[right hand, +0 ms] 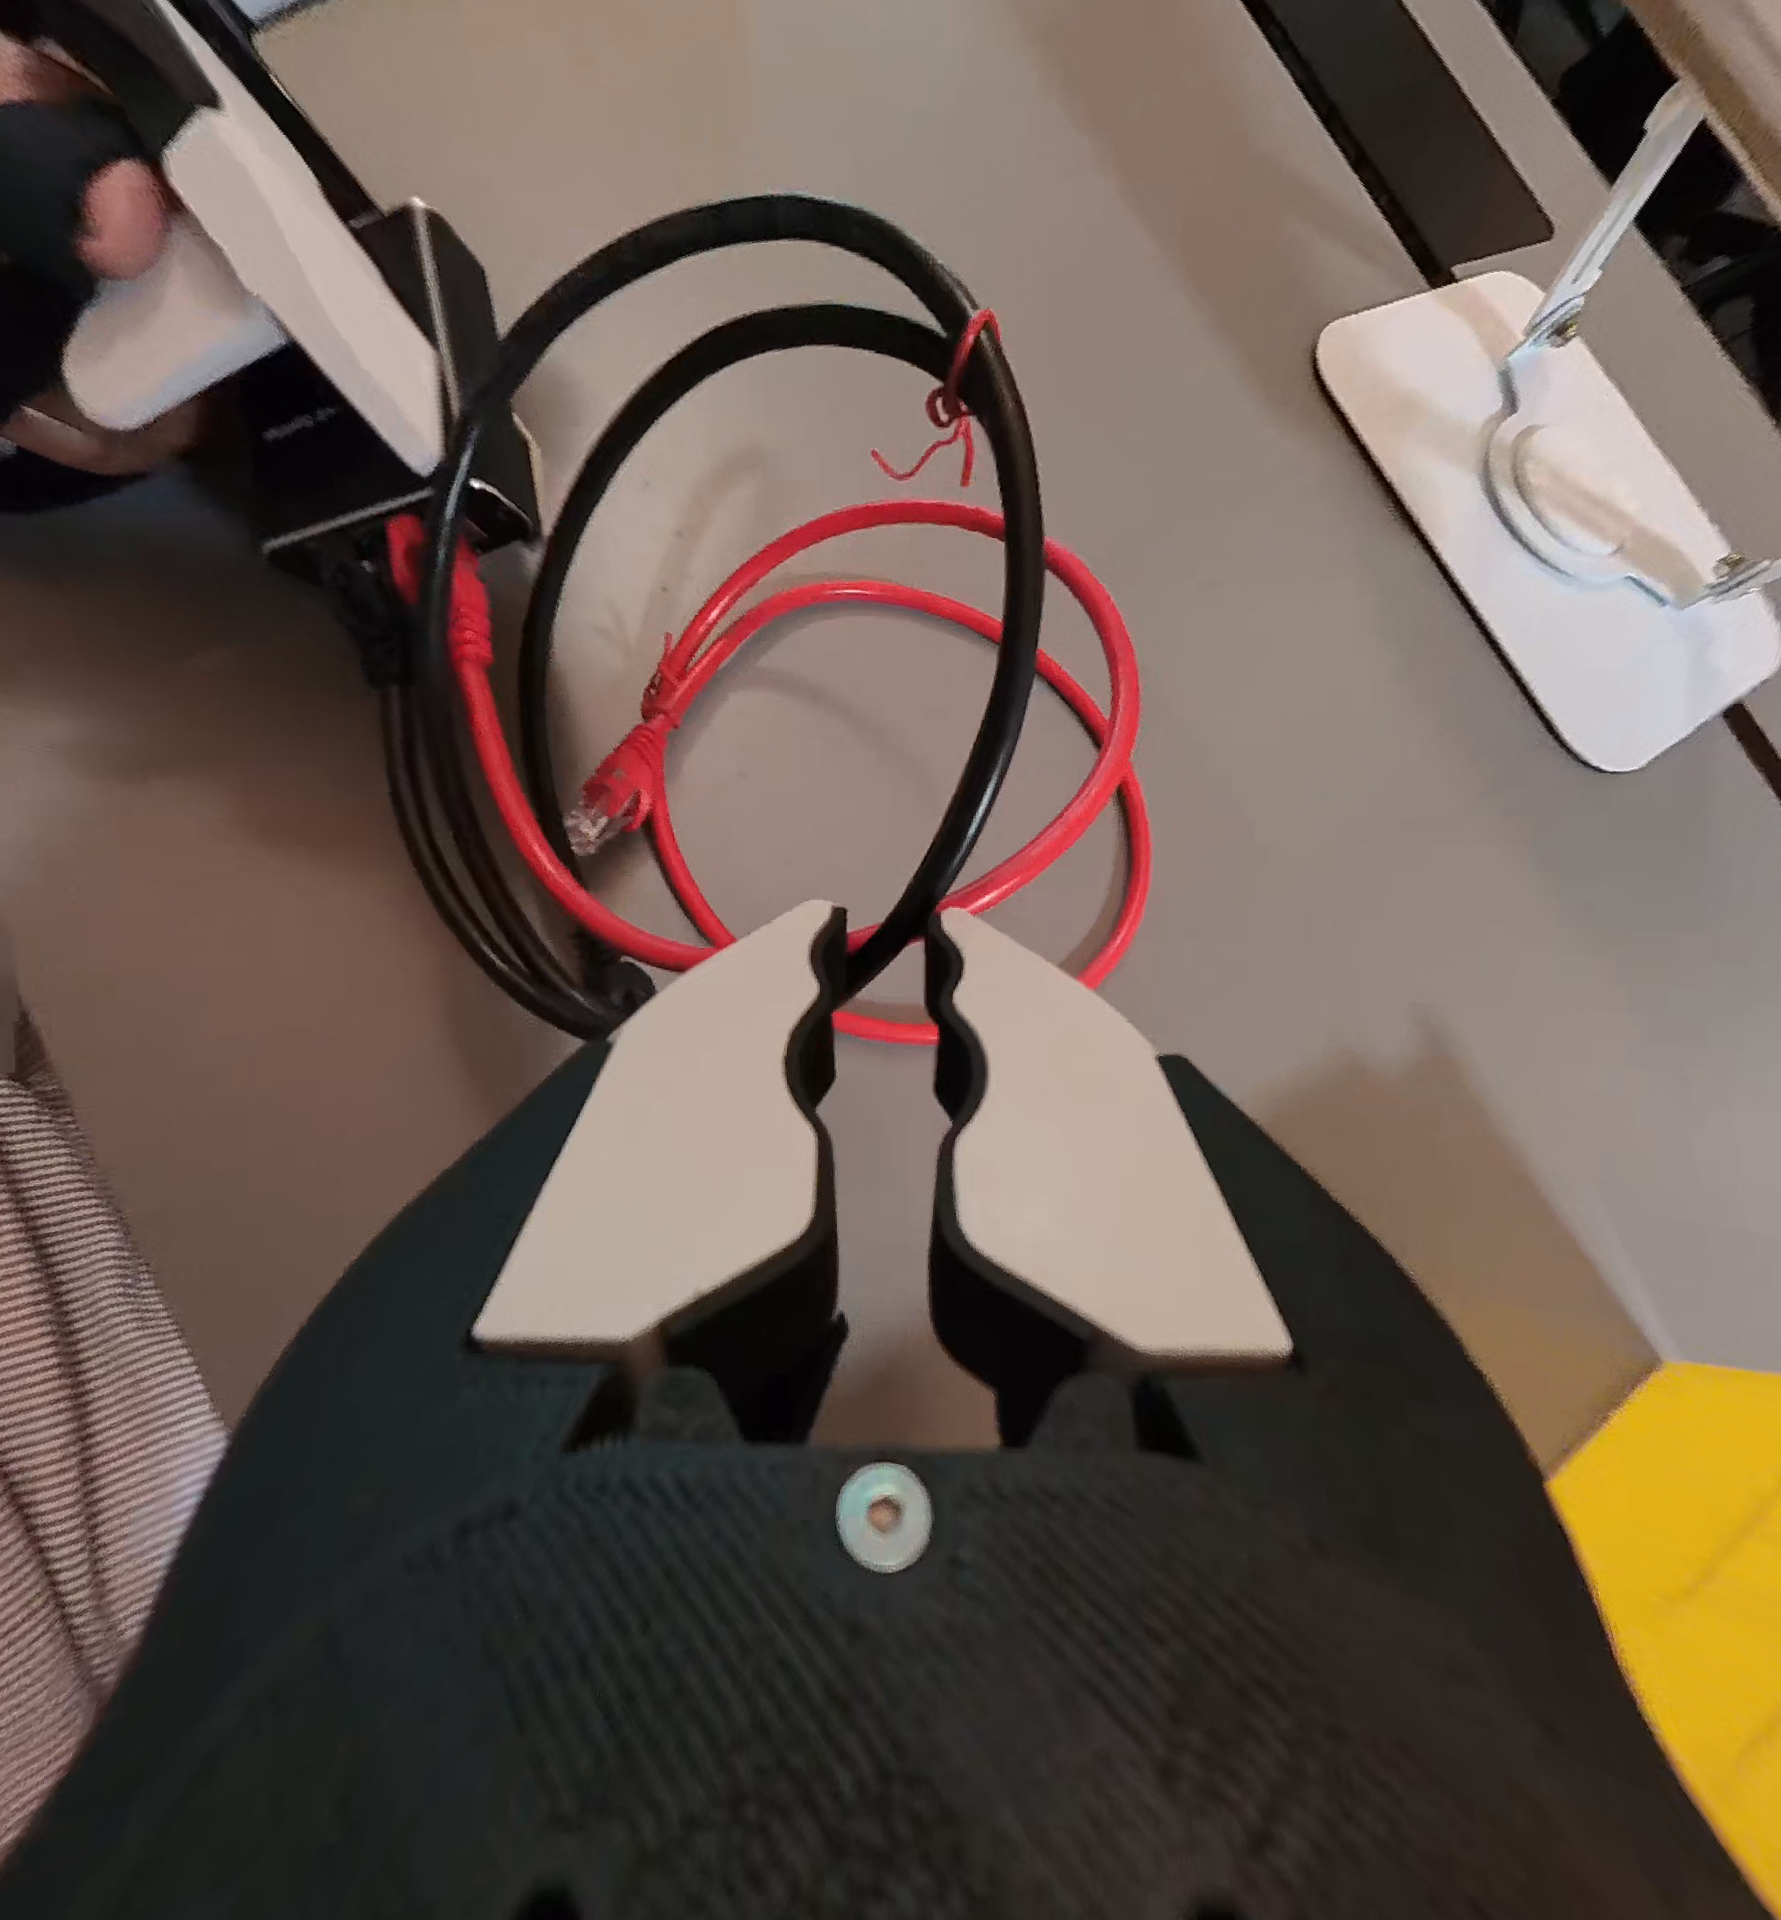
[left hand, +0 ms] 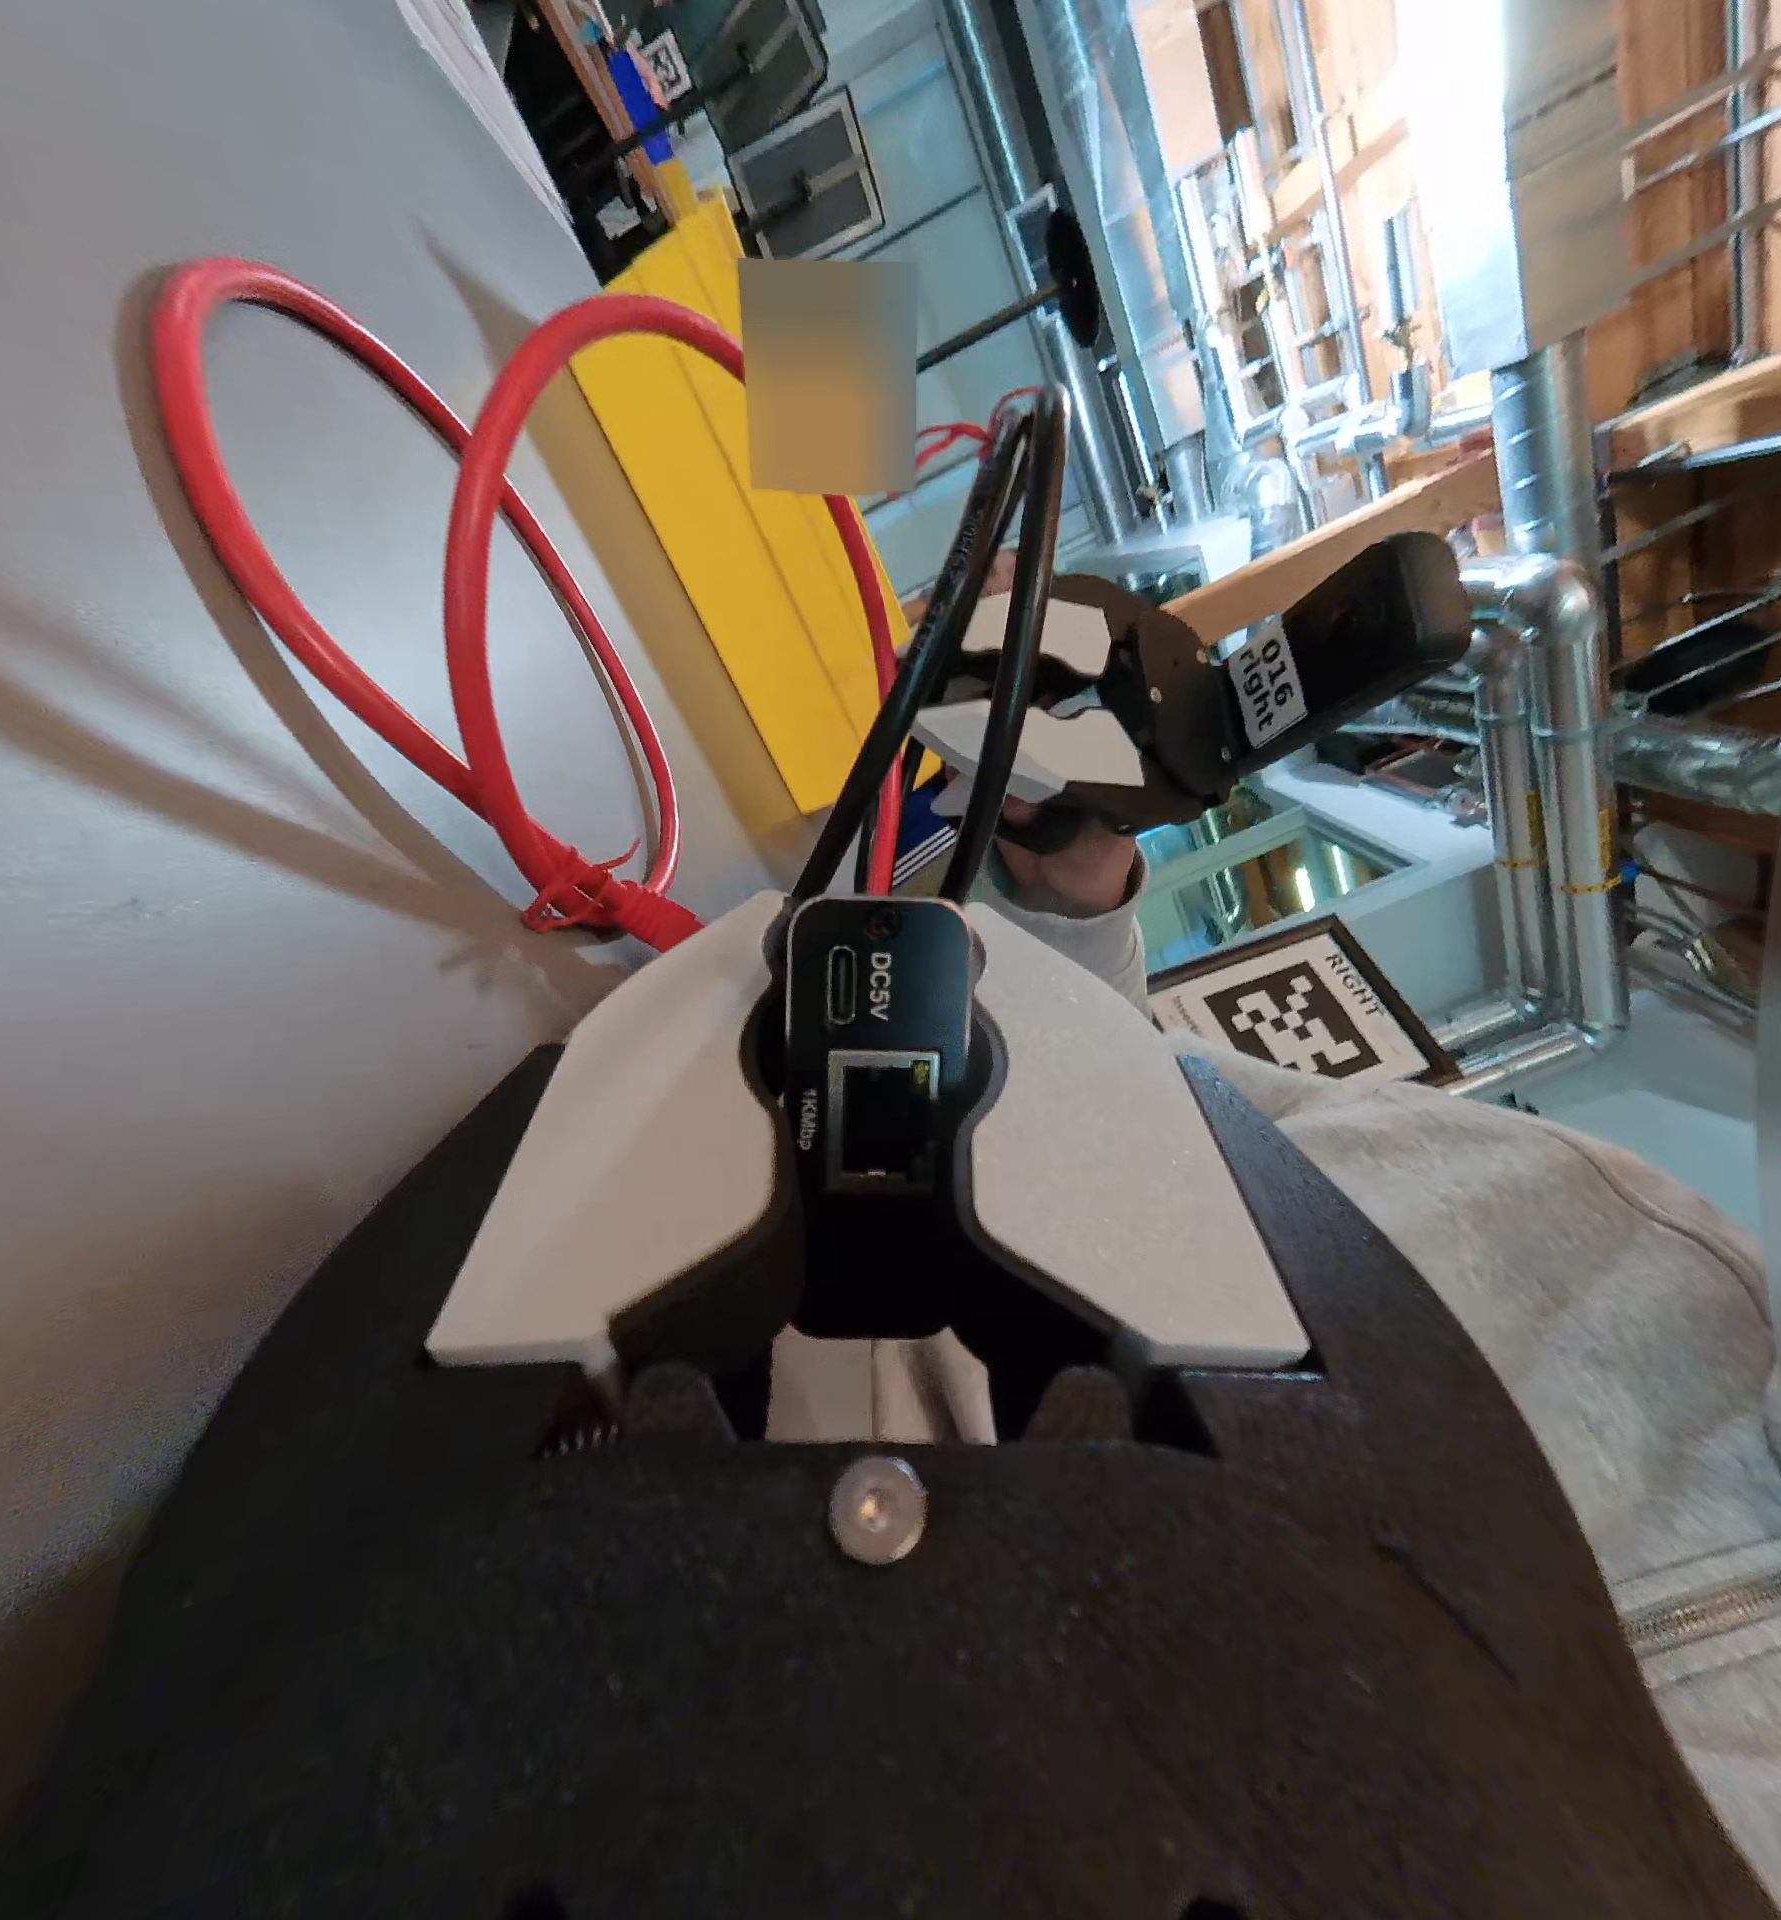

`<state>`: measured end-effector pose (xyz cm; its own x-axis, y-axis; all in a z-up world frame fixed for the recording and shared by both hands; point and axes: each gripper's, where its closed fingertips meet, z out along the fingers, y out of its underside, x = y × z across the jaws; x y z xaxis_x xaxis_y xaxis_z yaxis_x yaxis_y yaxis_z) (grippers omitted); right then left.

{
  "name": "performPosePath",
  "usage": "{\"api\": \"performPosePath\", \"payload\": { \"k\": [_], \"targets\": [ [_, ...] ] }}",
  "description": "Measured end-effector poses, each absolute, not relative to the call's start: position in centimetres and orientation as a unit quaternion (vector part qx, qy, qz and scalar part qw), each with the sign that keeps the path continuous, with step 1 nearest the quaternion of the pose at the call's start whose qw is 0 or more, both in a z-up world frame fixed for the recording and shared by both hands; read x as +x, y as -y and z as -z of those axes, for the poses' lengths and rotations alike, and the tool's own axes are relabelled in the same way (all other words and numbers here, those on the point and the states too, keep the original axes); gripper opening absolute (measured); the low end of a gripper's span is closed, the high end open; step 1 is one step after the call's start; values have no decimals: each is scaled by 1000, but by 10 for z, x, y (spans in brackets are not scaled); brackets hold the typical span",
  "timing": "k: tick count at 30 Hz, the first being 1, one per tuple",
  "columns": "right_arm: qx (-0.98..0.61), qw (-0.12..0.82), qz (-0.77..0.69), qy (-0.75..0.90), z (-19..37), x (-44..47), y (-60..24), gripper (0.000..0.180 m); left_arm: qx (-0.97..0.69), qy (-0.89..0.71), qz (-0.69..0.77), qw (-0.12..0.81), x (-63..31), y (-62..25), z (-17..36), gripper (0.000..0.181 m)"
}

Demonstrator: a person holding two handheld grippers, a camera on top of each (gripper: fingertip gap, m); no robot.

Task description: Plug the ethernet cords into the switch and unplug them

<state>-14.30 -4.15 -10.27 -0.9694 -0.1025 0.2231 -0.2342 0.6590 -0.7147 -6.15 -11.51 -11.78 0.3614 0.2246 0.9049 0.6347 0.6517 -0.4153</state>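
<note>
left gripper clenched on switch | right gripper released around black cord | table open rightward

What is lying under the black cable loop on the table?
Under the looped black ethernet cable lies a coiled red ethernet cable on the grey tabletop, its free clear-tipped plug unplugged. The right claw covers the coil's near edge.

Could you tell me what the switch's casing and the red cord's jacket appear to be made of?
The switch looks like dark metal or hard plastic with a smooth satin finish; its flat faces catch soft glare. The red cord seems jacketed in glossy flexible plastic or rubber: it coils freely and shows highlights.
</note>
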Motion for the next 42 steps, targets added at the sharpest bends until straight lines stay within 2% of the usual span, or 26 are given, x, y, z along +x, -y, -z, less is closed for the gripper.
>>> {"api": "performPosePath", "payload": {
  "k": [10, 17, 21, 25, 31, 36, 40, 42],
  "targets": [
    [-1, -218, -518, 827, 63, -119, 42, 7, -366, 547, 142, 740, -62, 123, 114, 26],
    [-13, -321, -592, 739, 37, -118, 42, 10, -370, 545, 147, 738, -62, 121, 115, 25],
    [-31, -322, -609, 724, 32, -130, 39, 14, -411, 558, 132, 709, -62, 112, 124, 25],
    [-24, -267, -607, 748, 39, -136, 41, 21, -426, 553, 132, 704, -61, 108, 124, 25],
    [-17, -125, -589, 798, 62, -157, 47, 50, -435, 539, 147, 706, -57, 103, 123, 25],
    [-8, -119, -569, 814, 74, -149, 54, 62, -497, 511, 157, 684, -49, 84, 126, 25],
    [7, -110, -532, 840, 84, -141, 57, 63, -543, 491, 167, 661, -42, 68, 130, 26],
    [12, -124, -479, 869, 98, -133, 54, 52, -556, 482, 173, 655, -39, 63, 131, 26]
  ]
}}
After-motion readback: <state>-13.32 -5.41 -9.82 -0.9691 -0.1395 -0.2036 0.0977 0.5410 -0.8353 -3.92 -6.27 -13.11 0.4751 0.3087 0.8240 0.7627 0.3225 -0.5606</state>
